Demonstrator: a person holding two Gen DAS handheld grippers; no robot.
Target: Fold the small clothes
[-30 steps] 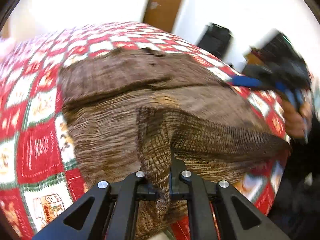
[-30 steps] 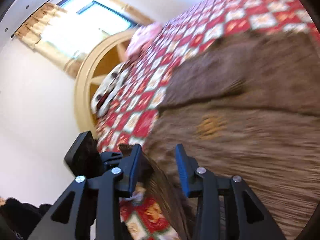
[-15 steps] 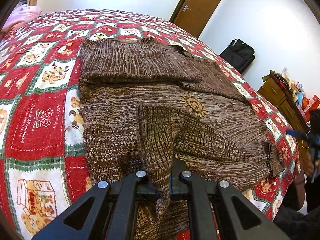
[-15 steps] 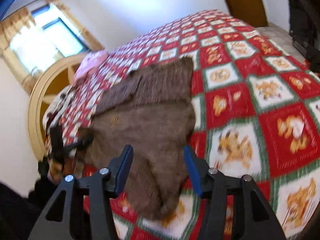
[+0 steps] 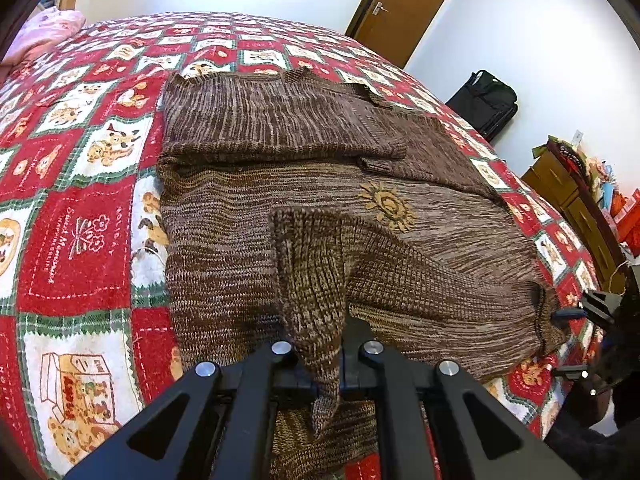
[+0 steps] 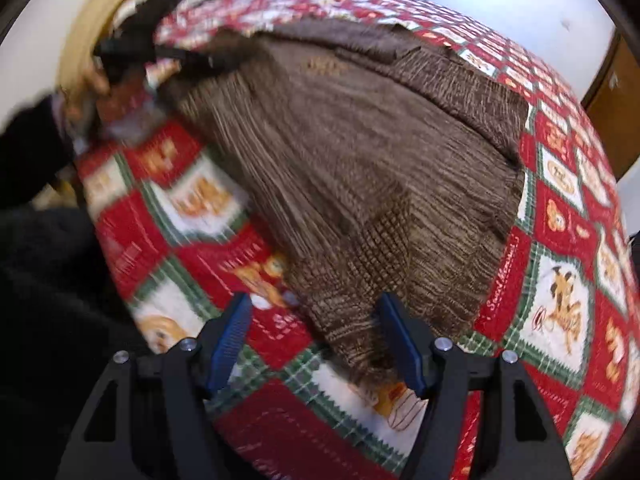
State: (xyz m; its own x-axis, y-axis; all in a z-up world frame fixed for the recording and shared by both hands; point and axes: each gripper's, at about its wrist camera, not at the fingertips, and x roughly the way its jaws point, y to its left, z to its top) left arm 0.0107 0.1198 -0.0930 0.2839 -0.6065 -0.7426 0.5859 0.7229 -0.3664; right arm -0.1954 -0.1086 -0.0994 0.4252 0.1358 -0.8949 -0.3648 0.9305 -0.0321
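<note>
A brown knitted sweater [image 5: 248, 184] with a yellow sun patch [image 5: 387, 203] lies flat on the red patchwork bedspread [image 5: 76, 216], one sleeve folded across its far side. My left gripper [image 5: 325, 354] is shut on the near sleeve's cuff [image 5: 316, 292], lifted over the body. In the right wrist view the sweater [image 6: 360, 152] fills the middle; my right gripper [image 6: 316, 336] is open, its blue pads either side of the sweater's near corner [image 6: 360, 336], not clamped. The right gripper also shows in the left wrist view [image 5: 600, 312] by the sweater's right edge.
A brown door [image 5: 404, 8] and a black bag [image 5: 486, 104] stand beyond the bed. A wooden dresser [image 5: 576, 200] with clutter is at the right. A pink pillow [image 5: 48, 32] lies at the bed's far left. A curved wooden headboard [image 6: 80, 44] shows in the right wrist view.
My right gripper swung from beyond the bed's edge down to the sweater's near corner, still open. My left gripper kept hold of the sleeve cuff and barely moved.
</note>
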